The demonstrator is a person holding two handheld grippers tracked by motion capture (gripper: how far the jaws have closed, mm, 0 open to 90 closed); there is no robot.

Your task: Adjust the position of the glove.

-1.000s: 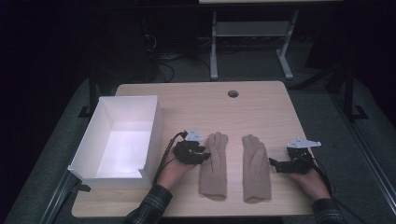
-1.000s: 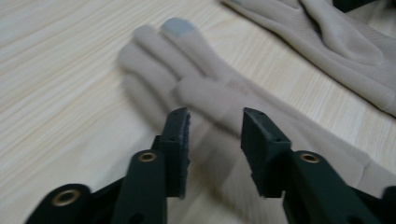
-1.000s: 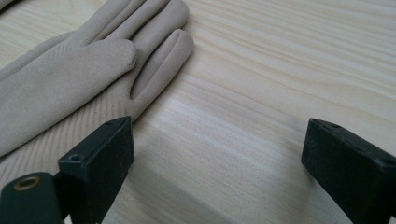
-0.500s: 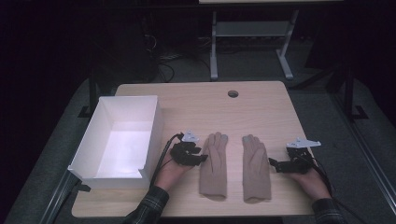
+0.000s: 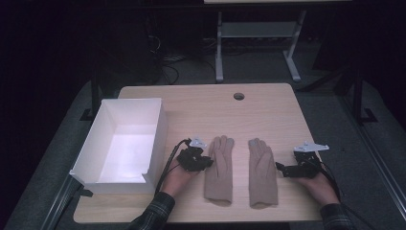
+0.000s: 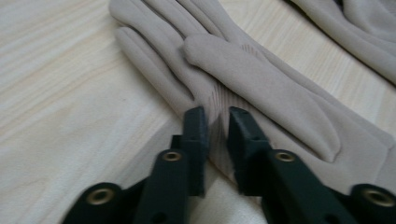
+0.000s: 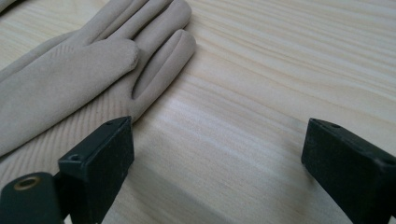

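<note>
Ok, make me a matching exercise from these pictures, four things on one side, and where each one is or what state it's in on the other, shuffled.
Things:
1. white box
2. left gripper
3. right gripper
4. round hole

Place or state:
A. jaws wide apart over bare wood beside a glove
B. near the table's far edge
C. at the table's left side
D. jaws pinching the edge of the left glove

Pairs: 1-C, 2-D, 3-A, 4-B
</note>
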